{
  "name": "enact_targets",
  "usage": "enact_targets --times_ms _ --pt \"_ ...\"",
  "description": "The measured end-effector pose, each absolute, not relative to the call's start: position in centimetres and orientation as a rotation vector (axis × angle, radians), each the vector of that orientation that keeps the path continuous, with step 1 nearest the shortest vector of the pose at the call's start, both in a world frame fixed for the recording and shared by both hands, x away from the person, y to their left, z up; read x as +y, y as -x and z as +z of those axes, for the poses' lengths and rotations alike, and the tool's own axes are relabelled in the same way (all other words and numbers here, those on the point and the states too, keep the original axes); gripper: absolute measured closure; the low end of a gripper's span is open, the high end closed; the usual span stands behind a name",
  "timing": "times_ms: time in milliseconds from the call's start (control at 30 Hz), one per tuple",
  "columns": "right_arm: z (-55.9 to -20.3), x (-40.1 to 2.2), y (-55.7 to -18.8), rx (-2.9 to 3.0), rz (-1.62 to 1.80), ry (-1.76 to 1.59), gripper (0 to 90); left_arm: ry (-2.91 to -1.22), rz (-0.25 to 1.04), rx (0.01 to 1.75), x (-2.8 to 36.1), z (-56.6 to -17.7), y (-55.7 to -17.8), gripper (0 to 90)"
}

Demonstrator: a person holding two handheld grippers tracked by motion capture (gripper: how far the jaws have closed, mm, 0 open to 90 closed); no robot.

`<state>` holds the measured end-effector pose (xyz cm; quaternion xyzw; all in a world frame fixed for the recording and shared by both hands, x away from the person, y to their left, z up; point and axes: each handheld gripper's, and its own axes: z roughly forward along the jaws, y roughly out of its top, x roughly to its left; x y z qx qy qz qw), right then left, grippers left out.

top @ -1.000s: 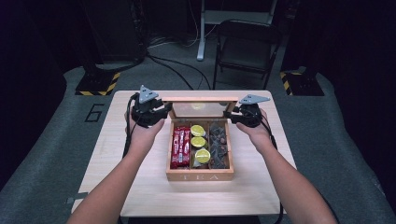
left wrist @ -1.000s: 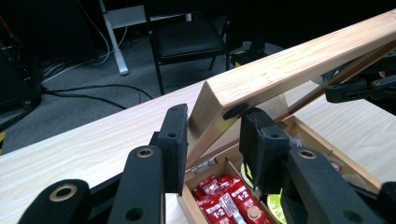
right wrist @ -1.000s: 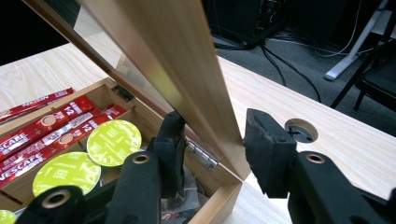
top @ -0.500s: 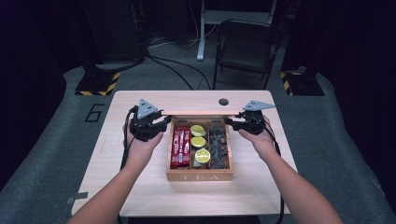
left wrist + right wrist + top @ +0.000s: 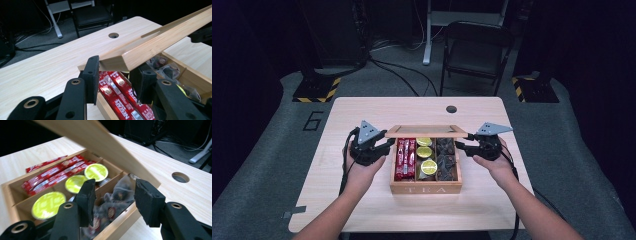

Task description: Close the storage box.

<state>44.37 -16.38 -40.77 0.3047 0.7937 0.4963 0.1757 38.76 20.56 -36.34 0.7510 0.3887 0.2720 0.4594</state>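
High view is showing the tea box (image 5: 426, 189) sitting mid-tabletop, its lid (image 5: 424, 131) hanging half-lowered. Left gripper (image 5: 386, 147) jaws are standing apart around the lid's corner, and I cannot tell whether they are pressing it. Right gripper (image 5: 463, 146) jaws, just opening, are holding nothing, so the lid is risking dropping shut.

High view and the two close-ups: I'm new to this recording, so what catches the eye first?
A wooden tea box sits mid-table, its lid half raised at the far side. Inside are red sachets on the left, green-topped pods in the middle and dark wrapped bags on the right. The left tool and right tool flank it.
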Motion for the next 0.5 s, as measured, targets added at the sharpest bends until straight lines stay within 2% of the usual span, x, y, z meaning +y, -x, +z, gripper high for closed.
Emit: enact_targets --times_ms 500 --pt "-40.2 -16.8 -39.1 2.211 1.437 -0.777 50.9 -1.835 0.618 0.941 21.3 -39.3 -36.8 59.7"
